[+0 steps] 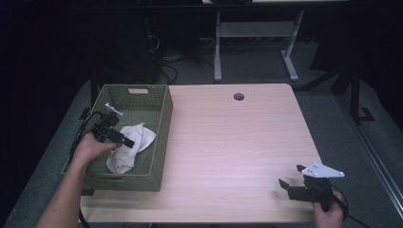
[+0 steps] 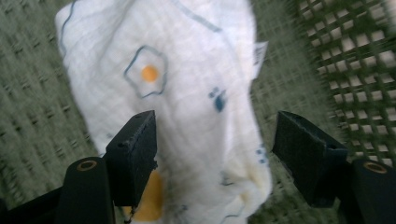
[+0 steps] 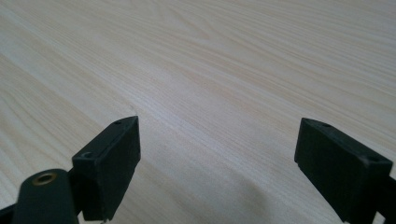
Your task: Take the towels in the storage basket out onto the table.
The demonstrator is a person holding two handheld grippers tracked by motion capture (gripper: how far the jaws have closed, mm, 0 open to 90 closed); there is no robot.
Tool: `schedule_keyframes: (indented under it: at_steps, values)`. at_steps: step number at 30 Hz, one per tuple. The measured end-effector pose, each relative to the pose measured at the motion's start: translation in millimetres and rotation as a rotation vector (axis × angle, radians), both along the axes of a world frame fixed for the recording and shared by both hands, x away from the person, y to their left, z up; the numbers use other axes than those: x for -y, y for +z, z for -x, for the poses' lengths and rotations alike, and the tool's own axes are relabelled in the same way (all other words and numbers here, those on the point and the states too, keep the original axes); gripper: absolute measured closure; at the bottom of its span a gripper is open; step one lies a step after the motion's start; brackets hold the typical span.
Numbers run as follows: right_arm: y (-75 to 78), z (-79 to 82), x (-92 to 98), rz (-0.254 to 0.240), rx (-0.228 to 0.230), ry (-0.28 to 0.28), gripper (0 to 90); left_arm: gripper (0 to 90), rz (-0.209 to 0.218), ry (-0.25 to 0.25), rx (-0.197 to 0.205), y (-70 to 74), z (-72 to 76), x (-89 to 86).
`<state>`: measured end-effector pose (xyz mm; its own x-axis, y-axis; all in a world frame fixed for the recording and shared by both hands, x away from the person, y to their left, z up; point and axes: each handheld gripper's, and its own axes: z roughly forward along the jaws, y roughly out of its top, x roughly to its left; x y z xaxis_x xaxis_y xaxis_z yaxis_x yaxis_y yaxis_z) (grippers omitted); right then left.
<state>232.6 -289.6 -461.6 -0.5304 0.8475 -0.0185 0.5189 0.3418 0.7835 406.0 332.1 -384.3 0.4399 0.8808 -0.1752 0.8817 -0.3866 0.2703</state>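
Inside the green mesh basket, the left gripper hangs over a printed white cloth.
Its jaws gape, straddling the cloth (fried-egg pattern); the right gripper rests open-jawed on the wooden table.

cloth blurred, cut off

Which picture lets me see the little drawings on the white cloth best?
The left gripper view: the cloth is close up, showing an egg drawing and blue marks. In the high view the cloth is small, crumpled in the green basket, drawings too tiny to tell. The right gripper view looks at the table.
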Motion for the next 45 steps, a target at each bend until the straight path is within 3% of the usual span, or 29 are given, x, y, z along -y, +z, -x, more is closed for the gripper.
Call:
schedule_keyframes:
  at_steps: [11,18,25,36,39,45]
  values:
    - [-1.3,-0.5,-2.3,0.009,-0.002,0.007,14.0,38.5,-0.134,-0.010,-0.080,-17.6,-6.0,6.0]
    - [-2.2,-0.9,-1.2,0.007,-0.009,-0.003,14.0,46.9,-0.153,-0.007,-0.122,-26.9,-7.1,6.9]
    - [-3.8,-1.7,-3.8,0.021,-0.011,-0.002,14.0,55.7,-0.164,-0.032,-0.134,-30.8,-6.7,9.4]
    - [-4.5,-2.1,-4.0,0.021,-0.009,-0.011,14.0,70.3,-0.164,-0.042,-0.135,-33.4,-5.5,9.8]
    - [-4.5,-2.3,-4.7,0.019,-0.009,-0.014,14.0,71.8,-0.180,-0.055,-0.126,-32.8,-4.8,11.6]
    - [-5.0,-1.3,-4.4,0.019,-0.001,-0.013,14.0,73.6,-0.171,-0.052,-0.116,-29.7,-3.6,11.1]
